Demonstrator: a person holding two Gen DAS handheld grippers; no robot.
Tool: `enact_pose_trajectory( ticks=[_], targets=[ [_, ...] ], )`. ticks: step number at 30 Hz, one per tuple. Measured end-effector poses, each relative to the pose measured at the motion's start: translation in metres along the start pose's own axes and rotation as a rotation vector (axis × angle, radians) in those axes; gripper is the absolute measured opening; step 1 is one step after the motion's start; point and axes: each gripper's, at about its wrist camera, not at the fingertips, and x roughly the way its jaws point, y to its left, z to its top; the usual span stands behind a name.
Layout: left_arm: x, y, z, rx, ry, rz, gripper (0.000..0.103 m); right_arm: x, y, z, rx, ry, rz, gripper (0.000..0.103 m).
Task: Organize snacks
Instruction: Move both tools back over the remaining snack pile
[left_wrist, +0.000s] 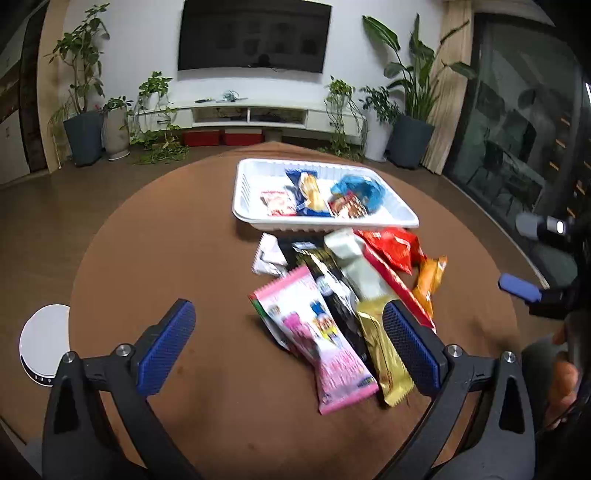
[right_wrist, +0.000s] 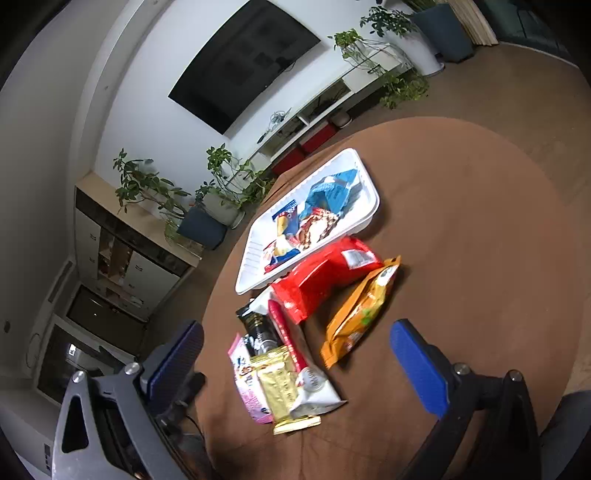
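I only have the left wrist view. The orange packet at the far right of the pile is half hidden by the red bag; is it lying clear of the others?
Observer: Yes. In the right wrist view the orange packet lies flat on the table, beside the red bag, with nothing on top.
Operator: And the right gripper?
Observer: The right gripper is open, with nothing between its pads.
Operator: Is the tray full on its far side?
Observer: No, one end of the white tray is bare.

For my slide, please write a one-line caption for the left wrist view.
Open hand-held gripper above loose snack packets beside a partly filled white tray.
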Motion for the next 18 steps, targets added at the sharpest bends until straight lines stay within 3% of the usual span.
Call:
enact_pose_trajectory(
  ticks=[3, 10, 18],
  targets=[
    [0.005, -0.006, -0.004, -0.006, 0.009, 0.008, 0.103, 0.003, 0.002, -0.008, -0.007, 0.017, -0.017, 0.103],
    [0.037, -0.001, 0.006, -0.085, 0.117, -0.015, 0.103, 0.017, -0.003, -0.024, 0.005, 0.087, -0.168, 0.103],
    [0.067, 0.000, 0.003, -0.061, 0.202, 0.039, 0.102, 0.015, 0.004, -0.025, -0.049, 0.098, -0.159, 0.103]
  ],
)
